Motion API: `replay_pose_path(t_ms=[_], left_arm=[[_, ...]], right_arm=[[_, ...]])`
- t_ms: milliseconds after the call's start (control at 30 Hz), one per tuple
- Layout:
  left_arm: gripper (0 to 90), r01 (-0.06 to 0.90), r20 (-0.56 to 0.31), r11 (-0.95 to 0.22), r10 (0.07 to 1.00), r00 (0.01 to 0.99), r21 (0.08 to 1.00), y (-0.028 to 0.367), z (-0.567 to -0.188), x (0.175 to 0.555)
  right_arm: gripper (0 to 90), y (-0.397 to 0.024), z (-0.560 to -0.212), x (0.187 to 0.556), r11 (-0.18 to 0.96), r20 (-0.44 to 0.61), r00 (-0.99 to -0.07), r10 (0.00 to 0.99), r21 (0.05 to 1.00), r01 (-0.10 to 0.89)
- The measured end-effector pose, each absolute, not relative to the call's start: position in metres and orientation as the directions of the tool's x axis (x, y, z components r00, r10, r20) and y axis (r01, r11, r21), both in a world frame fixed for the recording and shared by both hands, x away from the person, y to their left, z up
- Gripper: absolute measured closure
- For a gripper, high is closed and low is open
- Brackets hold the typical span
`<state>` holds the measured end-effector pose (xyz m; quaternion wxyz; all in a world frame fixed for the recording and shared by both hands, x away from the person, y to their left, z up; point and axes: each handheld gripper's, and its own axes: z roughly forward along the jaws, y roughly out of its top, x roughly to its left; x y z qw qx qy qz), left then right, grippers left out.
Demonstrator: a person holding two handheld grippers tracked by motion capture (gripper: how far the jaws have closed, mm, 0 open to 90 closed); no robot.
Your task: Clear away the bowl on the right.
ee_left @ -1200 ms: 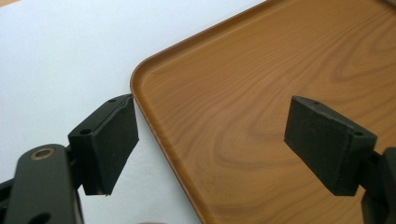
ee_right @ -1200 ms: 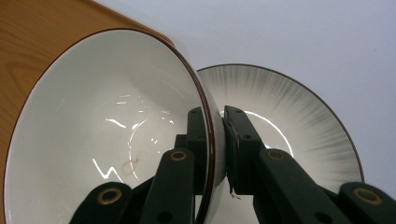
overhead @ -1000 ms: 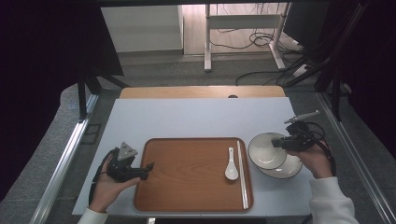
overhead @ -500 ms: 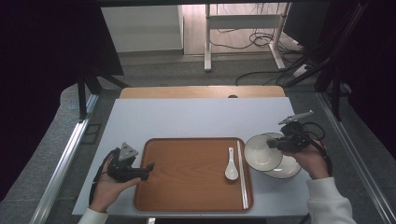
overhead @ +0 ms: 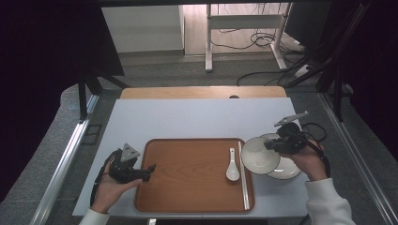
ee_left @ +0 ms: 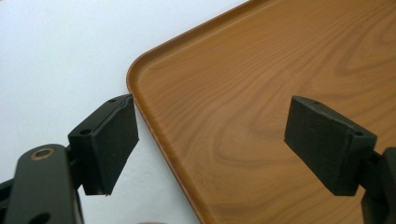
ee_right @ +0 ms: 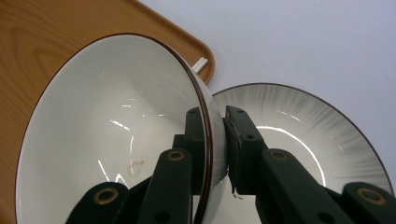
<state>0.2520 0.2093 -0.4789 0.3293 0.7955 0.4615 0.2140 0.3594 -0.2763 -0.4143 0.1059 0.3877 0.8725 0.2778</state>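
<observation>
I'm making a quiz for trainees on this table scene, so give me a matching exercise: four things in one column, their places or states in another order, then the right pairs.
Things:
1. bowl
2. spoon
3. plate
4. left tool

Places or states:
A. lies flat on the blue table, right of the tray
B. open, at the tray's left edge, holding nothing
C. tilted, its rim pinched by the right tool
D. lies on the tray, near its right side

Pairs: 1-C, 2-D, 3-A, 4-B
</observation>
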Motion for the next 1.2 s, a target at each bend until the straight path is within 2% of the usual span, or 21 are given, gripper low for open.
replay_pose_path(t_ms=[233,767,1200], left_arm=[[17.0,0.591,0.066,-0.377,0.876,0.479,0.713,0.208,-0.481,0.252],[16.8,0.590,0.063,-0.378,0.873,0.483,0.713,0.207,-0.482,0.253],[16.6,0.590,0.072,-0.391,0.869,0.490,0.706,0.207,-0.482,0.253]], right_arm=[[79.0,-0.269,-0.413,0.357,0.565,0.015,-0.692,0.722,0.564,0.602],[78.8,-0.257,-0.413,0.354,0.595,-0.012,-0.711,0.703,0.558,0.578],[79.9,-0.250,-0.411,0.351,0.591,0.016,-0.731,0.682,0.577,0.564]])
